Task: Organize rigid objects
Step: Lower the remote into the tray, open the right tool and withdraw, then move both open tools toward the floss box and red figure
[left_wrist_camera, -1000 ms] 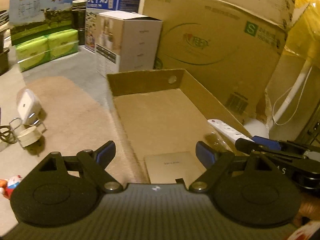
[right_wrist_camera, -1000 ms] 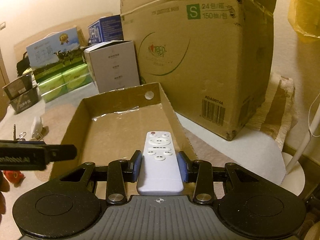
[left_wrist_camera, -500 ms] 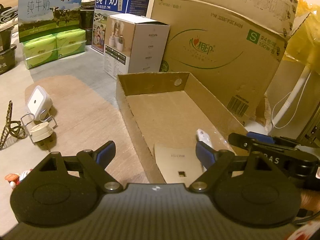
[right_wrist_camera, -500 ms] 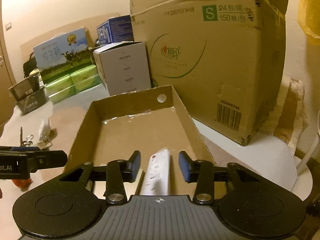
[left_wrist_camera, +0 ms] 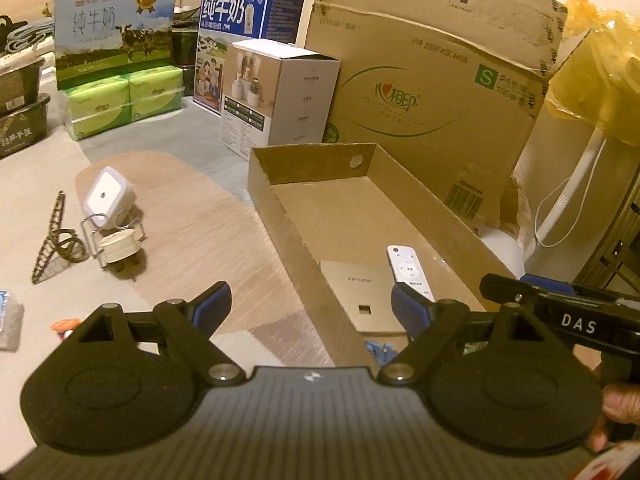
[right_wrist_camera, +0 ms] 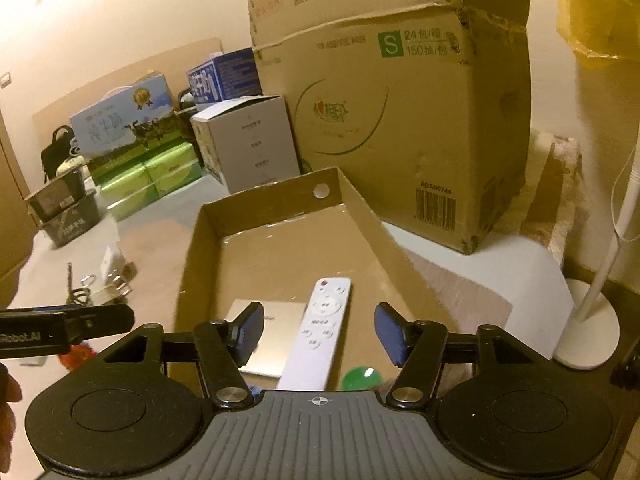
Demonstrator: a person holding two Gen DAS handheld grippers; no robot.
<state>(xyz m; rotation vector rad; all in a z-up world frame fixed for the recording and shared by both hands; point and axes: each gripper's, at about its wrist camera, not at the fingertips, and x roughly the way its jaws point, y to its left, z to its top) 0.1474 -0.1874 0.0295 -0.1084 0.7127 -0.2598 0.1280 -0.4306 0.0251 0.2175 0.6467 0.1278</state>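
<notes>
A white remote control (right_wrist_camera: 320, 330) lies in the shallow cardboard tray (right_wrist_camera: 188, 264), leaning partly on a flat beige device (right_wrist_camera: 276, 312). My right gripper (right_wrist_camera: 318, 334) hovers above it, its jaws opening and its pads clear of the remote. In the left wrist view the remote (left_wrist_camera: 408, 266) and beige device (left_wrist_camera: 362, 294) sit in the tray (left_wrist_camera: 280, 216). My left gripper (left_wrist_camera: 310, 306) is open and empty, above the tray's near left wall. Loose on the table to the left are a white plug adapter (left_wrist_camera: 108, 196), a round white plug (left_wrist_camera: 118, 244) and a thin metal piece (left_wrist_camera: 52, 236).
A big cardboard carton (right_wrist_camera: 396, 120) stands behind the tray, a white box (left_wrist_camera: 280, 96), milk cartons (left_wrist_camera: 116, 32) and green tissue packs (left_wrist_camera: 124, 100) further left. A white lamp stand (right_wrist_camera: 592, 324) is at the right. A green ball (right_wrist_camera: 362, 378) shows under my right gripper.
My right gripper let go of the remote, which dropped into the tray onto the beige device, and its jaws widened. Both grippers drew back and rose slightly.
</notes>
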